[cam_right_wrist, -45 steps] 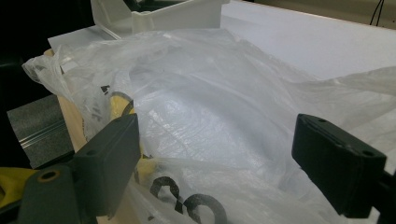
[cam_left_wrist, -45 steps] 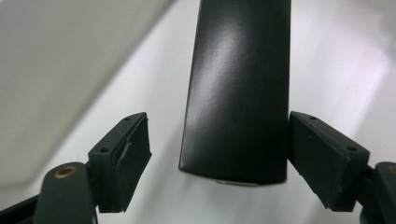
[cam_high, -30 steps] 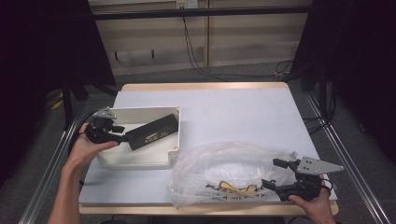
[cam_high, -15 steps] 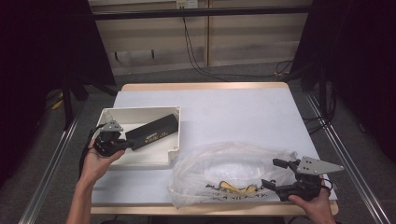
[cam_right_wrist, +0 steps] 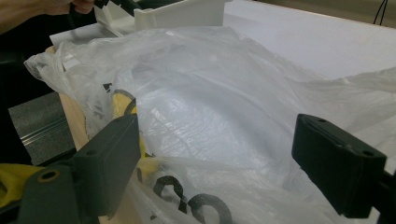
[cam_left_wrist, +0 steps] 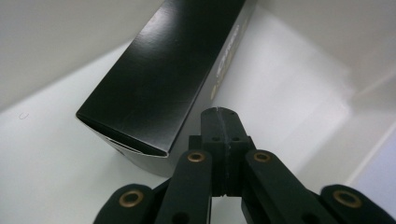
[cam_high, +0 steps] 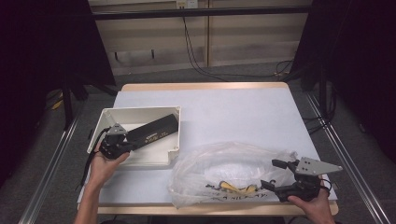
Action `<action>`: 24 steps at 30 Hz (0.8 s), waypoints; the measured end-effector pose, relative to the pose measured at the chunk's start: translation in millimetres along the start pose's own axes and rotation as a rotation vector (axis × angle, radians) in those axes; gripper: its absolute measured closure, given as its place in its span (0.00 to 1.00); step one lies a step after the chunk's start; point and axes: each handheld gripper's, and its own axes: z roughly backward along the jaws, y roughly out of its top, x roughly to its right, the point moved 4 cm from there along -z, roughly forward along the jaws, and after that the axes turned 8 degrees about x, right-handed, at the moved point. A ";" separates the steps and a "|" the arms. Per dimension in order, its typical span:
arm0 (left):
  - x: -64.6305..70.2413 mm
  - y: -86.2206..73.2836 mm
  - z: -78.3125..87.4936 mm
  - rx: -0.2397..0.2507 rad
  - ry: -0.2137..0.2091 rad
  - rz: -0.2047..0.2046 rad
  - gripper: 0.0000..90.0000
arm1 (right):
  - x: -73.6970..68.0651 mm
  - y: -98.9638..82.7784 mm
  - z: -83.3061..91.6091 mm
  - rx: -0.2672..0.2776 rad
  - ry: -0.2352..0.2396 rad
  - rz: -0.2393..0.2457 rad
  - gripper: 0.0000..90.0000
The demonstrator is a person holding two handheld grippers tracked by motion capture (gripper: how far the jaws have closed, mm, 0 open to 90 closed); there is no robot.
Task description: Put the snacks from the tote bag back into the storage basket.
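Inside the white plastic tray (cam_high: 173,135) at the left of the worktop (cam_high: 233,112) lies a long black box (cam_high: 152,131). It is a slim rectangular carton with sharp edges and a smooth, faintly glossy skin that catches a soft sheen in the left gripper view (cam_left_wrist: 168,70), where small pale lettering runs along one narrow side. Its long axis lies on a slant: the near end sits beside the left gripper (cam_high: 122,144), and the far end points up and to the right, toward the tray's far right corner. That tray is shallow and square-cornered, with matte, hard walls.

Fingers of the left gripper (cam_left_wrist: 219,135) are clenched tight together with nothing between them, their tip just beside the box's near end; whether it touches the carton cannot be told. They closed within the last moment.

Nearer the front edge, a crumpled clear plastic bag (cam_high: 224,168) sprawls on the worktop, thin, wrinkled and shiny, with black and yellow print showing through it. The right gripper (cam_high: 275,175) rests at the bag's right side, its fingers (cam_right_wrist: 112,158) released and spread wide, with the bag's film (cam_right_wrist: 210,130) billowing between them and not pinched.
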 end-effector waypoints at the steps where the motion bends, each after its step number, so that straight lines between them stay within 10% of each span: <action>1: -0.9 0.4 -0.5 -0.001 -0.001 0.004 1.00 | 0.1 0.0 -0.1 0.000 0.000 -0.001 0.17; 24: -6.9 5.9 -24.3 -0.028 0.004 0.036 1.00 | 1.4 -1.1 -2.2 -0.001 0.005 -0.005 0.17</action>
